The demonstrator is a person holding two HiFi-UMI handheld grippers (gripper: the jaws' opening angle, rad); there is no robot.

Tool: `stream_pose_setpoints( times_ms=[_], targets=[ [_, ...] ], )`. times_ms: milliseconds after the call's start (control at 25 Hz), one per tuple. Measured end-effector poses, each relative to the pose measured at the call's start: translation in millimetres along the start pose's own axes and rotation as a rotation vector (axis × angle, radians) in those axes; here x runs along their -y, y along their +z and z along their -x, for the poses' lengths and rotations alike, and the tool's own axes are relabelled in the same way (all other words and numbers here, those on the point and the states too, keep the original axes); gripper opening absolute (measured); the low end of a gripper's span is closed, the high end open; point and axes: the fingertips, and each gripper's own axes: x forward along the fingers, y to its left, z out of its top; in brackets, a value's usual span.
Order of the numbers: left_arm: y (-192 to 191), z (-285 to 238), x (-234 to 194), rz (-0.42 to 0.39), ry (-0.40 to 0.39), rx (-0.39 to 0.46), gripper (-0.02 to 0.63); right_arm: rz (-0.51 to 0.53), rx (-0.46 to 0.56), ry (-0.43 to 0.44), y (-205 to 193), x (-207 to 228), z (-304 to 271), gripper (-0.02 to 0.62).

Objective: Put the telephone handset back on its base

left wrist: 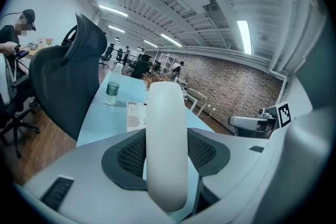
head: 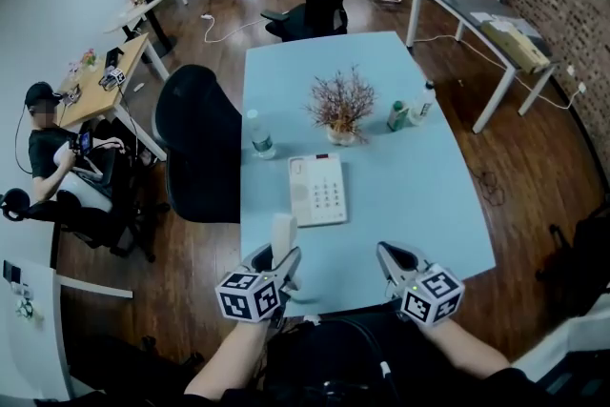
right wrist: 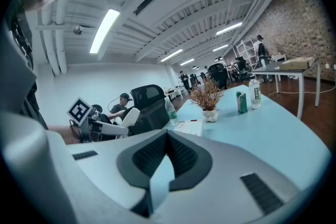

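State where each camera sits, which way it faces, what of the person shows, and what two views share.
Head view: on the head, looking steeply down at the table and telephone base; forearms, left hand-held gripper and right hand-held gripper show.
Left gripper view: on the left hand-held gripper, facing along the table; its jaws clamp the handset.
Right gripper view: on the right hand-held gripper, facing the plant; jaws together, empty.
Shared: both gripper views show the telephone base.
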Motion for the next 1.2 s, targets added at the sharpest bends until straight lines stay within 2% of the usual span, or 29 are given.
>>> stream_pose_setpoints(
  times_ms=[240,440,600,760,880,1080,1200],
  targets=[
    [13,-38,-21,0.030,0.096,-0.011,0.221,-0.007,-0.012,0.010,9,21,2,0.014],
    [36,-122,-68,0.088,0.203,-0.047,0.221,-0.013,-0.021,0.011,12,41,5,0.014],
    [41,-189,-110,0.161,0.296,-0.125,0.221,-0.012,-0.013,-0.018,16,61,15,0.014],
    [34,-220,-134,0.190,0.360,-0.205,0.221,-0.029,-0.002,-0.072,19,81,32,0.014],
    [36,-226,-138,0.173,0.376,-0.211,0.222,-0.047,0.013,-0.104,21,92,44,0.014],
    [34,-228,-127,0.098,0.374,-0.247,0.241,-0.086,0.028,-0.125,16,96,50,0.015],
    [46,-214,-122,0.080,0.375,-0.201,0.255,-0.084,0.030,-0.102,15,86,44,0.015]
  ],
)
